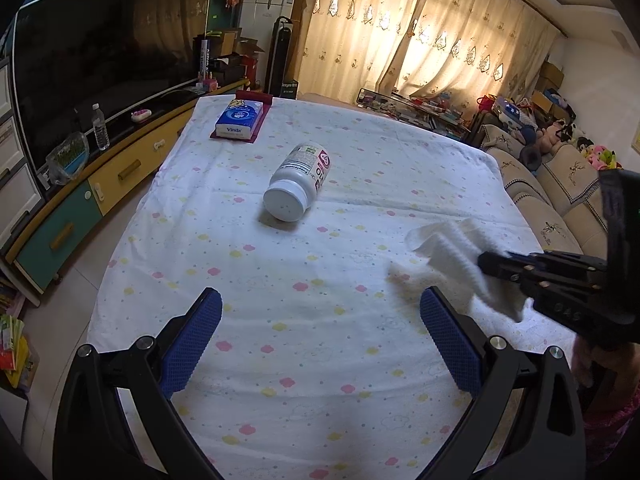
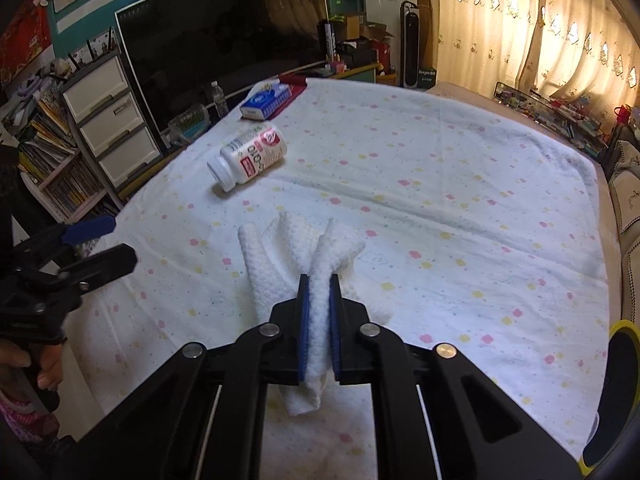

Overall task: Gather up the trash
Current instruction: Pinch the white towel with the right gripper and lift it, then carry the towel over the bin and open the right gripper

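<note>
A crumpled white paper towel (image 2: 316, 264) is pinched between the blue pads of my right gripper (image 2: 319, 280), which is shut on it and holds it just above the table. From the left wrist view the same paper towel (image 1: 452, 252) hangs from the right gripper (image 1: 486, 262) at the right. A white pill bottle (image 1: 298, 182) lies on its side mid-table, cap toward me; in the right wrist view the bottle (image 2: 250, 156) lies far left of the towel. My left gripper (image 1: 320, 312) hovers open over the cloth, nothing between its fingers.
The table wears a white cloth (image 1: 280, 320) with pastel spots. A blue tissue pack (image 1: 240, 118) on a maroon mat sits at the far edge. A TV cabinet (image 1: 120, 168) runs along the left, a sofa (image 1: 560, 200) on the right. A yellow-rimmed object (image 2: 616, 392) shows at right.
</note>
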### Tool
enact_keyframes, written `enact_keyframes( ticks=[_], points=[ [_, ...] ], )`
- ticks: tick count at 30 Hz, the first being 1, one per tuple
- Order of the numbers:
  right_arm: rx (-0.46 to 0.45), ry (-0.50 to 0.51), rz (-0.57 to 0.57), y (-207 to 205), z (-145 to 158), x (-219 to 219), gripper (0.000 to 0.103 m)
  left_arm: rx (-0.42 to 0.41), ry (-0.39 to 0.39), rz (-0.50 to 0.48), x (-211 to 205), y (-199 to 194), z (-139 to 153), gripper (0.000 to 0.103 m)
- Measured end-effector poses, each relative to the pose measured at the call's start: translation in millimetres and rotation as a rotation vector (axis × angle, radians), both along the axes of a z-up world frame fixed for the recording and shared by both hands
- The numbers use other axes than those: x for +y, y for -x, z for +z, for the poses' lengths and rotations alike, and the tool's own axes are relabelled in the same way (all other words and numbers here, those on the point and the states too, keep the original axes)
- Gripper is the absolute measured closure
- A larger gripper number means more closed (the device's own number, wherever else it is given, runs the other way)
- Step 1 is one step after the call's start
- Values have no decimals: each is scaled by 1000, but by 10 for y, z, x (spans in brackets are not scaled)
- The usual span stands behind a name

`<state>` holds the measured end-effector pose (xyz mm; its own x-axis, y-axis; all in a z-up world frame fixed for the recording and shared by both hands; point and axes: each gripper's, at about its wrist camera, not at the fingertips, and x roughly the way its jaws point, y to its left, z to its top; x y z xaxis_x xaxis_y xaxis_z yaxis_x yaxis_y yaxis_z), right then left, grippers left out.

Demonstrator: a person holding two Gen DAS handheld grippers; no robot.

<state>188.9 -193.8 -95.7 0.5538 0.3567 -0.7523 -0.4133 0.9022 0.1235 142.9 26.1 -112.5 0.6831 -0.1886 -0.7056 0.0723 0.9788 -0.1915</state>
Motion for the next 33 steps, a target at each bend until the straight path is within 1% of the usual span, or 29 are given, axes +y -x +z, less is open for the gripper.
enact_keyframes(
  ticks=[4, 7, 11, 15, 21, 25, 29, 33],
  points=[
    [-36, -18, -44, 91, 150, -249, 95, 1, -5, -10, -51, -11, 9, 5],
    [-52, -24, -98, 148, 218, -505, 95, -1, -11, -19, -105, -21, 25, 5],
    [-59, -26, -211, 207, 224, -974, 95, -2, -13, -37, -192, -44, 40, 5],
    [-50, -27, -344, 264, 148, -1512, 94, 7, -25, -58, -306, -100, 27, 5],
    [-27, -24, -575, 385, -21, -2430, 94, 10, -47, -98, -531, -174, 39, 5],
    [5, -14, -718, 428, -211, -2991, 94, 19, -63, -127, -697, -225, 32, 5],
    [57, -2, -808, 383, -487, -3389, 93, 22, -75, -152, -823, -259, 40, 5],
    [107, 11, -850, 291, -745, -3608, 93, 22, -91, -164, -922, -276, 55, 5]
  ],
)
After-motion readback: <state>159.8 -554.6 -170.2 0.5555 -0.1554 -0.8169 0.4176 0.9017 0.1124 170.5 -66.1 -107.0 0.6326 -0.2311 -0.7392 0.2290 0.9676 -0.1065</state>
